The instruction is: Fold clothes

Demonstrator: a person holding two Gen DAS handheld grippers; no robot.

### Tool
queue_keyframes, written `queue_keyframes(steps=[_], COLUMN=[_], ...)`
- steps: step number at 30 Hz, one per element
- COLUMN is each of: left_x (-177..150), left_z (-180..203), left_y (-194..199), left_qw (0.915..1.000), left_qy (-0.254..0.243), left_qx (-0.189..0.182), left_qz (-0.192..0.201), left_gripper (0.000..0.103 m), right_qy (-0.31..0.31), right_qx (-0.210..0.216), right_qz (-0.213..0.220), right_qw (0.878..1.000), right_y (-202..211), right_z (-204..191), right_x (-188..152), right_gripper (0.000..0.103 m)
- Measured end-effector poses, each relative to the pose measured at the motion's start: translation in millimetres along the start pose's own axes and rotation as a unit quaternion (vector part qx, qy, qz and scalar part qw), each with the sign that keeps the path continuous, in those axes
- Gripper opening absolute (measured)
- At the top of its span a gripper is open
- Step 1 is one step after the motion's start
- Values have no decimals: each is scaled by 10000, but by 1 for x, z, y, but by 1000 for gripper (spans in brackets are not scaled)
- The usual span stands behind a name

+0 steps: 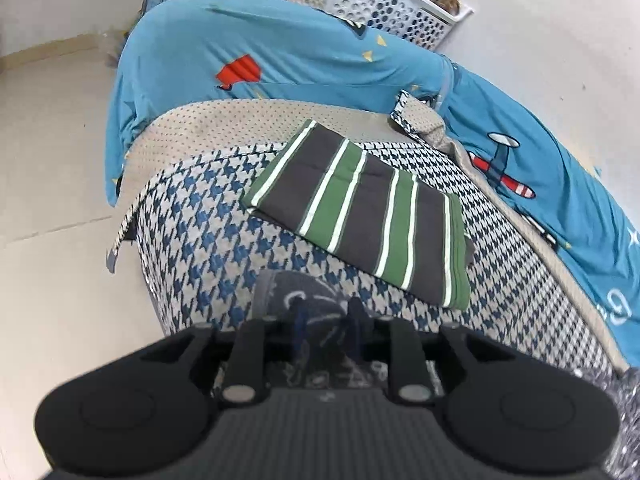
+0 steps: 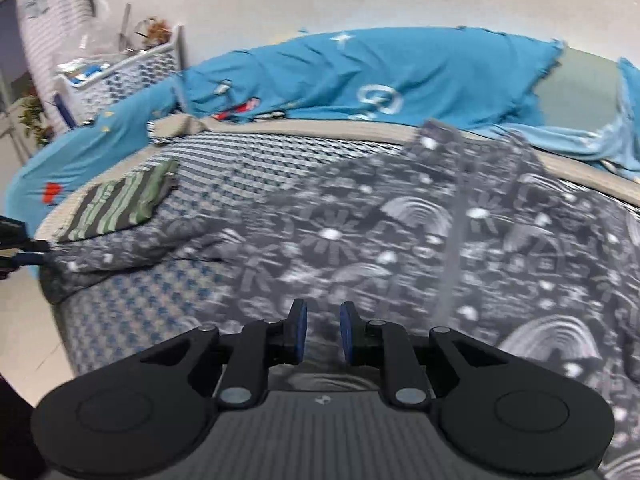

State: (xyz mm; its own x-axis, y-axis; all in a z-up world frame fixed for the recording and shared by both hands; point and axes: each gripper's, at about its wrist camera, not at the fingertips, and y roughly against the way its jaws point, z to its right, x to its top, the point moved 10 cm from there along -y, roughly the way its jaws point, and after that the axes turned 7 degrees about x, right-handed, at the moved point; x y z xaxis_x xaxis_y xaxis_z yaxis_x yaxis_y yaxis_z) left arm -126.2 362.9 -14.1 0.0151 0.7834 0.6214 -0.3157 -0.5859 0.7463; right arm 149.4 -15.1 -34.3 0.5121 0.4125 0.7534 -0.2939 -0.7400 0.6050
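A grey garment [image 2: 400, 240] printed with white rainbows and flowers lies spread over the houndstooth blanket [image 2: 248, 176] on the bed. My left gripper [image 1: 326, 322] is shut on one end of the garment's sleeve [image 1: 292, 292]. From the right wrist view the left gripper [image 2: 24, 254] appears at the far left edge, pulling that sleeve out sideways. My right gripper [image 2: 323, 332] sits low over the garment's near edge. Its pads stand a little apart with grey cloth bunched between them. A folded green, grey and white striped garment [image 1: 360, 212] rests flat on the blanket beyond the left gripper.
A blue sheet [image 1: 280, 60] with aeroplane prints covers the bed behind the blanket. A white perforated laundry basket [image 1: 384, 12] stands against the wall past the bed. The bed's corner drops to a pale tiled floor [image 1: 52, 200] on the left.
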Motion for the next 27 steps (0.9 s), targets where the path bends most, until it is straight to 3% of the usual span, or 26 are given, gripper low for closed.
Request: queue_keyframes(steps=[8, 12, 17, 25, 27], left_x=[14, 24, 22, 19, 17], left_z=[14, 20, 19, 24, 25], left_y=[-6, -7, -7, -5, -6], left_qw=[9992, 9992, 9979, 9956, 9950], left_qy=[300, 297, 516, 678, 671], left_qx=[-246, -271, -372, -585, -638], left_qz=[-23, 64, -95, -289, -360], left_gripper=[32, 43, 43, 48, 48], right_qy=[-41, -26, 49, 519, 709], right_qx=[336, 517, 697, 954, 1046], right_qz=[352, 377, 430, 167, 9], right_qw=[9988, 9979, 9966, 9940, 9920], right_y=[-15, -33, -63, -120, -136], right_z=[-41, -62, -90, -130, -140], right_x=[10, 22, 46, 73, 75], right_gripper=[17, 17, 17, 18, 25])
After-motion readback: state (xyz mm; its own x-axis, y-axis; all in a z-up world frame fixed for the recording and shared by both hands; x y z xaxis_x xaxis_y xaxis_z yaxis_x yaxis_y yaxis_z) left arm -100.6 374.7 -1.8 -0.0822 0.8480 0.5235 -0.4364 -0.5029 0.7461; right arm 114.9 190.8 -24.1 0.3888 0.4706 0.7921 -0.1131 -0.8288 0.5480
